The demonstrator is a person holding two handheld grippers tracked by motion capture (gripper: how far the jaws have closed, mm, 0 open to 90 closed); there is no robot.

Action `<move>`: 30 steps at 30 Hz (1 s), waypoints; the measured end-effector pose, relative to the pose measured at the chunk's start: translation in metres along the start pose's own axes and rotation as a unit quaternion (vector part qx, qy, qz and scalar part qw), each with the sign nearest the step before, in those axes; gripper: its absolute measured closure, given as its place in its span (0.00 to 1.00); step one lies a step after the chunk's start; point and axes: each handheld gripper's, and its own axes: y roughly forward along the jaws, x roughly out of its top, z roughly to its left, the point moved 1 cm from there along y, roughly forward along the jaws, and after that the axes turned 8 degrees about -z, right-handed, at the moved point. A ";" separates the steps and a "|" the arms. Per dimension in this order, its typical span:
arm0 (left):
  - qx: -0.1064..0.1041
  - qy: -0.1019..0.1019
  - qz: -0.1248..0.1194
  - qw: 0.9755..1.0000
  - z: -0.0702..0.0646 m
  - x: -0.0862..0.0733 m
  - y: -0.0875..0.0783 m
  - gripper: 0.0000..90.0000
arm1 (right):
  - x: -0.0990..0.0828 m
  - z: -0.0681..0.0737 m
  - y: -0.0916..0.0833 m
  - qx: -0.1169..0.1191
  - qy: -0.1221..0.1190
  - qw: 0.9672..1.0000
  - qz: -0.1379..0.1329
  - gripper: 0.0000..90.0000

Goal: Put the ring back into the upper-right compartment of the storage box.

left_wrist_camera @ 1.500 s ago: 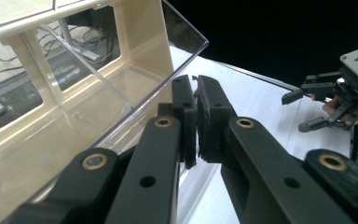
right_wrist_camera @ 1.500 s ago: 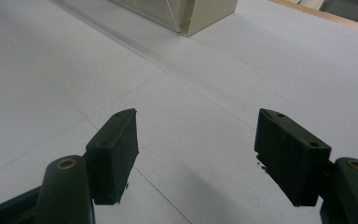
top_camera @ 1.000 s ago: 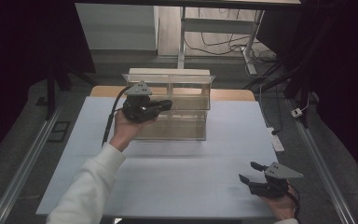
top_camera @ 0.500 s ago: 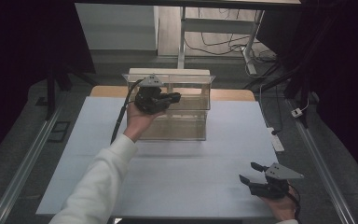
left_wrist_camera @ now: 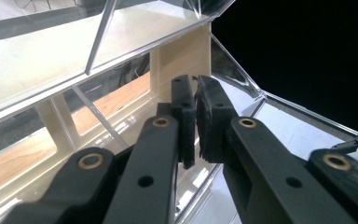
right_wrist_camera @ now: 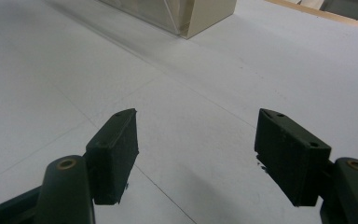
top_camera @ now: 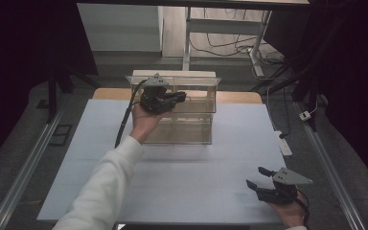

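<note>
Now, box (top_camera: 191, 120): clear, glossy plastic walls, cream frame, boxy; far middle of the table (top_camera: 211, 187).
Table: matte pale sheet, flat.
Left gripper (top_camera: 181, 97): black pads nearly together, nothing between, held over the box.
Right gripper (top_camera: 258, 178): jaws wide apart, empty, near the table's right corner.

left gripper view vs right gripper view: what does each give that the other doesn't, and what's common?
Left gripper view: the left claw, pads nearly together with nothing visible between them, close against the clear box with its cream frame posts; the other claw peeks in at the right edge.

Right gripper view: the right claw wide open and empty, low over the white table cover, well short of the box.

Both: the clear box with its cream corner post, and the white cover.
</note>
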 end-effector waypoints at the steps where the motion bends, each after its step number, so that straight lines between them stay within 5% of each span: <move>1: -0.002 0.003 -0.001 1.000 0.000 -0.001 0.001 0.88 | 0.000 0.000 0.000 0.000 -0.001 1.000 0.001 0.33; 4: 0.003 0.011 -0.002 1.000 -0.004 -0.004 0.001 0.64 | 0.000 0.000 -0.001 -0.001 -0.001 1.000 0.001 0.33; 6: -0.004 0.014 0.002 1.000 -0.006 -0.005 -0.001 0.59 | 0.000 -0.001 -0.001 -0.001 0.001 1.000 -0.001 0.33; 12: 0.010 0.034 0.007 0.999 -0.010 -0.008 -0.011 0.51 | 0.000 0.001 -0.001 -0.001 -0.001 1.000 0.000 0.33; 18: -0.002 0.030 0.011 0.999 -0.012 -0.012 -0.020 0.48 | 0.000 0.000 -0.001 -0.002 -0.001 1.000 0.000 0.33; 30: -0.007 0.056 0.035 0.998 -0.026 -0.031 -0.058 0.33 | 0.001 0.002 -0.001 -0.003 -0.004 1.000 0.002 0.33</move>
